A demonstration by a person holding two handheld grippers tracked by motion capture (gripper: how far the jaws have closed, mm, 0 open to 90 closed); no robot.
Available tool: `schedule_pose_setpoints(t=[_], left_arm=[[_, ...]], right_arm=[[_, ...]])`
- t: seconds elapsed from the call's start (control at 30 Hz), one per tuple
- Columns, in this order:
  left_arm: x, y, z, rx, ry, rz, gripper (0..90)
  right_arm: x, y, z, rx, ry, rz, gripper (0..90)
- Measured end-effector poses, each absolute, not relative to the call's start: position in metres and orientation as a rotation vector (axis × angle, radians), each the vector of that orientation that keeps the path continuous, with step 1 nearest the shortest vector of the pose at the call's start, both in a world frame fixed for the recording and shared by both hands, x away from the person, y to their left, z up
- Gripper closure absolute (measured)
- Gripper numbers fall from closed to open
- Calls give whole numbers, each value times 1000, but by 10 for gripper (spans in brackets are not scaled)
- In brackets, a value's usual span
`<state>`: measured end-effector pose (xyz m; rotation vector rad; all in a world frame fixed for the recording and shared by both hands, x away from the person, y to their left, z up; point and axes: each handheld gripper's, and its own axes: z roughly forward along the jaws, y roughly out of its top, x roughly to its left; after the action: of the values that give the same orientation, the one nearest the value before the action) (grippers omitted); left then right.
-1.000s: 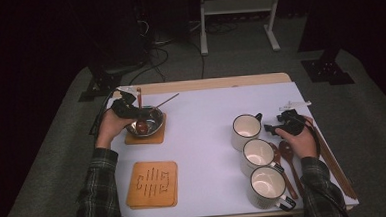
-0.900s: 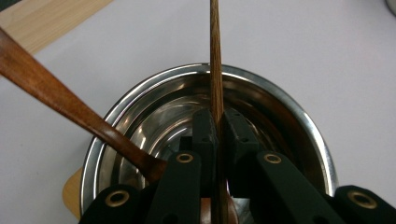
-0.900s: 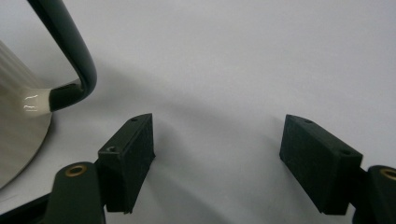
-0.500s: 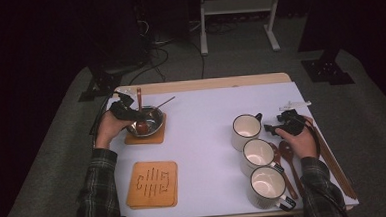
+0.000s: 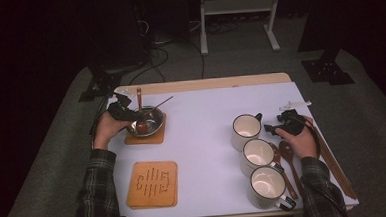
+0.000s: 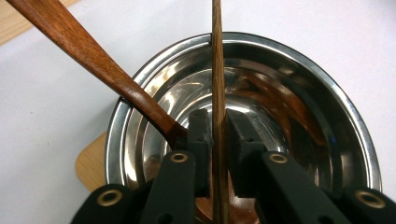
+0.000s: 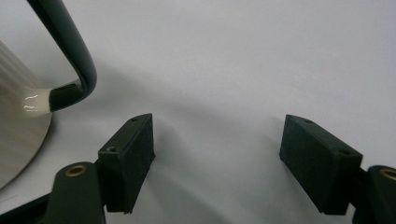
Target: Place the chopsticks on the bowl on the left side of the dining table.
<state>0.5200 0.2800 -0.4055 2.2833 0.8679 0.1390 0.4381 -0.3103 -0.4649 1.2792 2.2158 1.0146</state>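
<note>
High view: the left gripper (image 5: 123, 111) sits at a steel bowl (image 5: 149, 122) on a coaster (image 5: 155, 138), far left of the table (image 5: 206, 118); a spoon (image 5: 139, 104) rises from the bowl. The right gripper (image 5: 282, 126) rests beside the farthest mug (image 5: 246, 130).

Left gripper view: the jaws, which have just been easing apart, flank a thin stick (image 6: 217, 84) (contact unclear).

Right gripper view: jaws spread wide over bare table, holding nothing.

Bowl (image 6: 289, 121): polished, mirror-glossy metal; spoon (image 6: 93, 60) and thin stick (image 6: 217, 70): smooth brown wood; gripper pads (image 7: 133, 154): matt black plastic; counter (image 5: 206, 118): matt white.
</note>
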Motion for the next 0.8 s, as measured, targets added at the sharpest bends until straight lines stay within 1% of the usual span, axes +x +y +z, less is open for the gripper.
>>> schedule_pose_setpoints(t=[0.37, 0.5, 0.6, 0.67, 0.8], left_arm=[[516, 281, -396, 2251, 865, 171, 671], [513, 279, -390, 2240, 865, 189, 589], [510, 276, -386, 2236, 864, 198, 508], [507, 273, -383, 2236, 869, 209, 439], [502, 268, -377, 2214, 866, 198, 326]], right_arm=[[438, -310, -465, 1279, 2216, 1014, 247], [438, -310, -465, 1276, 2216, 1012, 246], [438, -310, -465, 1275, 2216, 1010, 246], [438, -310, -465, 1275, 2216, 1010, 246], [438, -310, -465, 1276, 2217, 1009, 246]])
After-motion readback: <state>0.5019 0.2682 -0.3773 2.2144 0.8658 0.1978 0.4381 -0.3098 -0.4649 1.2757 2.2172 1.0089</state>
